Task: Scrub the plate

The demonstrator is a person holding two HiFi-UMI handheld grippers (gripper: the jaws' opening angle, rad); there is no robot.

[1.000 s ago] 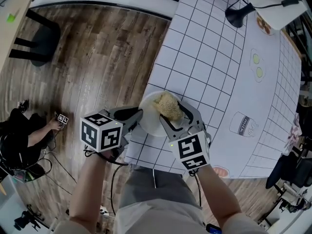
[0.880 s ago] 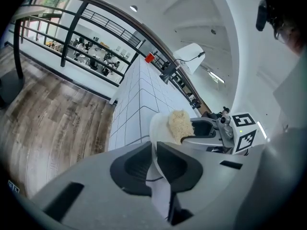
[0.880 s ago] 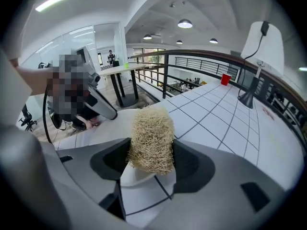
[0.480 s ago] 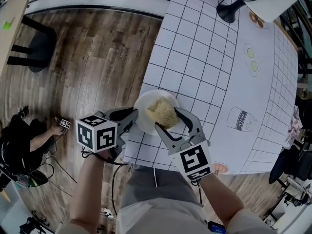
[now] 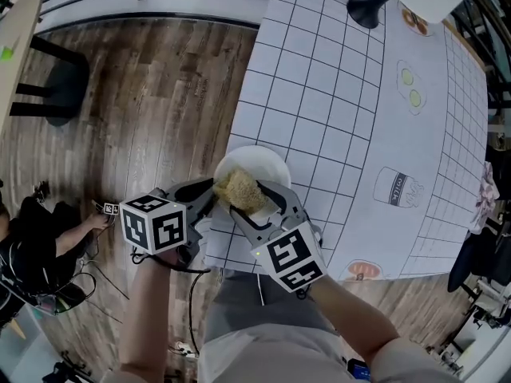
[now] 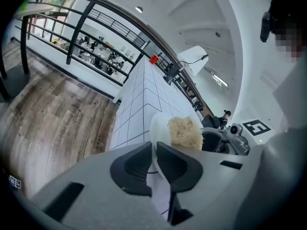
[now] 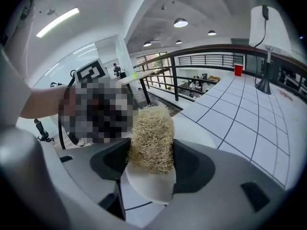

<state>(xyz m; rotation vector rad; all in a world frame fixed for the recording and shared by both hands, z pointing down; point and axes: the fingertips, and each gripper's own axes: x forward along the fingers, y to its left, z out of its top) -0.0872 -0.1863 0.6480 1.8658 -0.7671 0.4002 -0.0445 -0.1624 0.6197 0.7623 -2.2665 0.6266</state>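
Plate (image 5: 270,164) sits at the table's (image 5: 335,94) near edge, its rim pinched between the left gripper's (image 5: 209,191) clamped jaws, evidently to steady it. Right gripper (image 5: 244,199) squeezes a fibrous scrubber (image 5: 235,186) and presses it onto the plate's face, ready for rubbing.

Bright even ceiling light, soft shadows; fisheye-warped, dark-cornered gripper views, blurred foreground.

gridded table (image 5: 335,110) | wood floor (image 5: 152,94) | black lamp base, perhaps (image 5: 363,10) | seated person (image 5: 36,250) | red cup (image 7: 238,70)
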